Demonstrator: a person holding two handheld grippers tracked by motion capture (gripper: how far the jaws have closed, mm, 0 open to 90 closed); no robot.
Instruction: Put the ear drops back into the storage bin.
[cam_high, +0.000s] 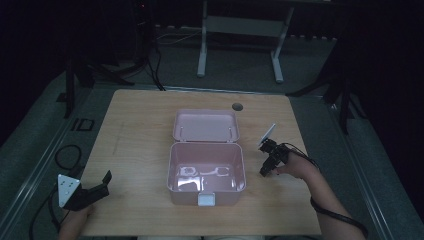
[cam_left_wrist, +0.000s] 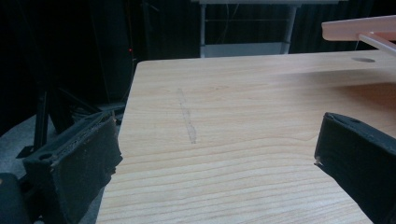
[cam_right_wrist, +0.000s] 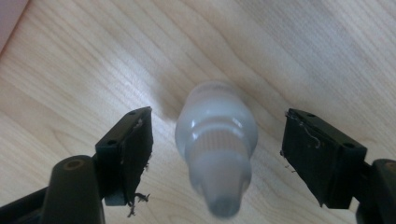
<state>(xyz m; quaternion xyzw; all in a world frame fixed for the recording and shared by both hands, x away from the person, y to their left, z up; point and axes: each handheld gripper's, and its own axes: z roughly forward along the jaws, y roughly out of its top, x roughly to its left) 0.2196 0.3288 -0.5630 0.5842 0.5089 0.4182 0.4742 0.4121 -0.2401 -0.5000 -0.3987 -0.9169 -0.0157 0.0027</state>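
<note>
A small white bottle (cam_right_wrist: 215, 128) with a ribbed cap and a tapered tip stands on the wooden table (cam_high: 140, 130), seen from above in the right gripper view. My right gripper (cam_right_wrist: 217, 154) is open around it, one jaw on each side, with a gap between each pad and the bottle. In the high view the right gripper (cam_high: 267, 167) points down just right of an open pink box (cam_high: 172, 170). My left gripper (cam_high: 100, 187) rests open at the table's front left corner, with only bare wood between its jaws (cam_left_wrist: 217, 149).
The pink box's lid (cam_high: 205, 125) lies folded back behind it, and its edge (cam_left_wrist: 359, 28) shows at the upper right of the left gripper view. Pale items (cam_high: 202, 172) lie inside the box. A round cable hole (cam_high: 237, 106) sits near the table's far edge.
</note>
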